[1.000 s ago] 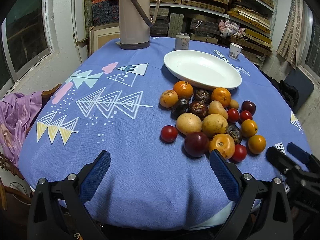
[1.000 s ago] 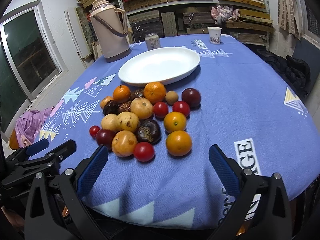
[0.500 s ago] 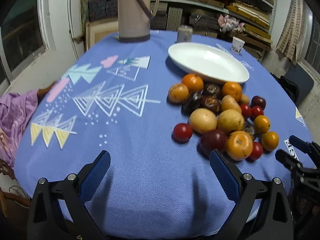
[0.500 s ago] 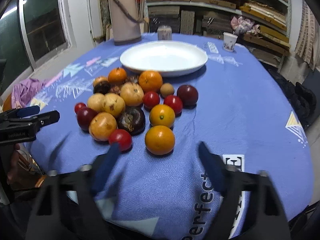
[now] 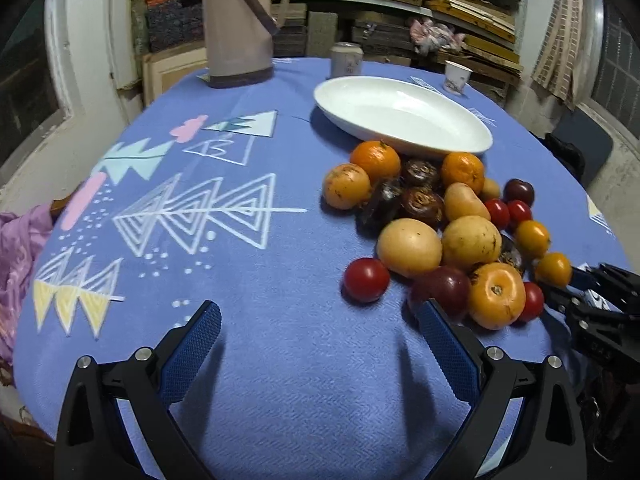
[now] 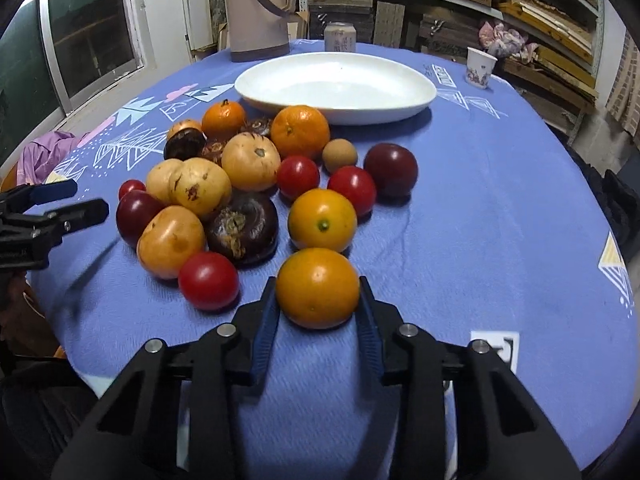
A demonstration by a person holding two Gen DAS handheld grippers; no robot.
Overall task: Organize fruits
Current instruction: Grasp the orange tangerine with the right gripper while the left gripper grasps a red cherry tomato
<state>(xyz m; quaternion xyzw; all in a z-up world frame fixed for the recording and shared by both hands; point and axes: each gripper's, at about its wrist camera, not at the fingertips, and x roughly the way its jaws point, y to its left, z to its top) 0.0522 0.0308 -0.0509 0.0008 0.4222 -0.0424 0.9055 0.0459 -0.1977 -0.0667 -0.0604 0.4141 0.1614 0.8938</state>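
Closing on the nearest orange (image 6: pixel 318 288), the right gripper (image 6: pixel 318 304) should squeeze gently, then lift straight up, clear of the tomato (image 6: pixel 208 280). Left gripper (image 5: pixel 318 332) hovers wide, empty.

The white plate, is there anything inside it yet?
Nothing shows inside the white plate; all the fruit sits on the tablecloth in front. Its near rim hides a sliver of the bottom.
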